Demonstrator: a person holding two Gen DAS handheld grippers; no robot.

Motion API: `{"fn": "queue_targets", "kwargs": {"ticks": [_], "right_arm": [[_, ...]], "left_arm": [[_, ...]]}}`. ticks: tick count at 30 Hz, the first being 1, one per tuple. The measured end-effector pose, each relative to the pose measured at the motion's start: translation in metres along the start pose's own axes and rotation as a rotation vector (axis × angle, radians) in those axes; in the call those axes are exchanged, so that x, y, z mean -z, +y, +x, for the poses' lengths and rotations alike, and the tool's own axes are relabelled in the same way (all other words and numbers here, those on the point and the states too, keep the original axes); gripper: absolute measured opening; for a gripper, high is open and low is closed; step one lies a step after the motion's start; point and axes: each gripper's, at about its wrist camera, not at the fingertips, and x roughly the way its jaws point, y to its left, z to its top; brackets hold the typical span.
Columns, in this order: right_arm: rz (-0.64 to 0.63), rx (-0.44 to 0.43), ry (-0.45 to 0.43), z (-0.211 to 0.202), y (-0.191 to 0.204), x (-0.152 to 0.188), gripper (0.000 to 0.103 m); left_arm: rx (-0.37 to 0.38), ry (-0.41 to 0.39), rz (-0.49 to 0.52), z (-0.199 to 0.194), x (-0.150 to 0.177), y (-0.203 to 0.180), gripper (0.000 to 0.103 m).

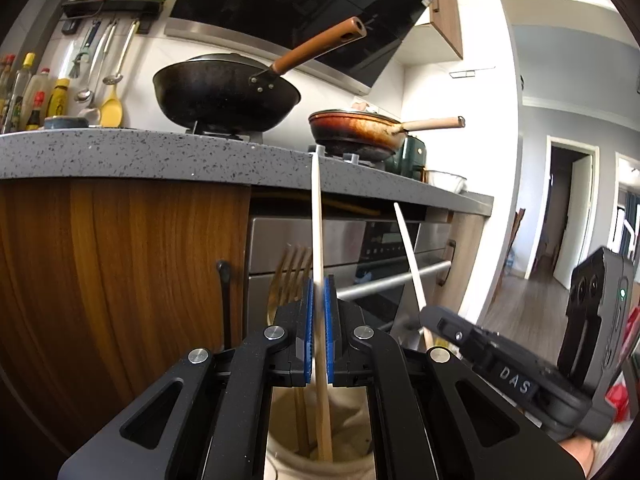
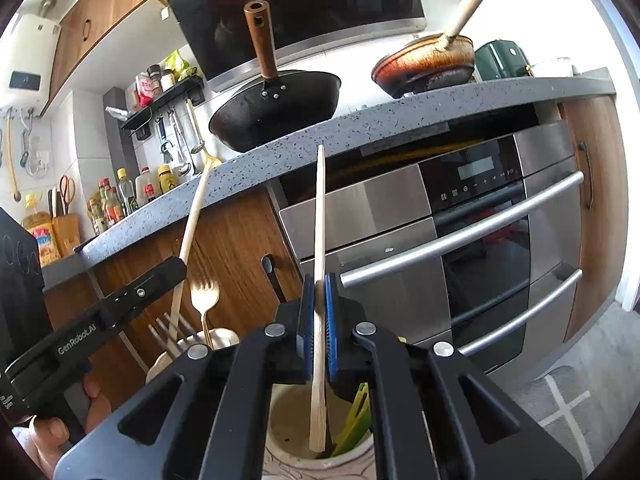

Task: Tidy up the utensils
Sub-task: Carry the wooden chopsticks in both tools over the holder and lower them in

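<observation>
Near: left gripper (image 1: 319,328) & right gripper (image 2: 319,330) each pinch one chopstick (image 1: 320,360) tight. Each stick (image 2: 319,320) stands up, low tip right over a pale cup (image 2: 288,432). Gold fork (image 2: 205,296) farther left. Next, I think: straight down.

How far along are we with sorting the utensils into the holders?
Done: a gold metal fork and silver forks already stand in the cream ceramic holder. In hand: the left gripper and right gripper are each shut on a pale wooden chopstick, lower ends over a holder's mouth. Left: lowering and releasing both; other loose utensils aren't visible.
</observation>
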Motion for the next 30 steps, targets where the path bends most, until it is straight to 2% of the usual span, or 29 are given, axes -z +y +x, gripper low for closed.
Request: {"fn": "queue_targets", "kwargs": {"ticks": [11,30], "right_arm": [[-0.028,0.003,0.002,-0.007,0.003,0.003,0.005],[-0.034,-0.013,0.166,-0.022,0.005,0.027,0.005]], "left_arm": [[0.026,0.032,0.000,-0.015,0.014,0.003,0.005],[0.045,0.143,-0.012,-0.021,0.030,0.007,0.005]]}}
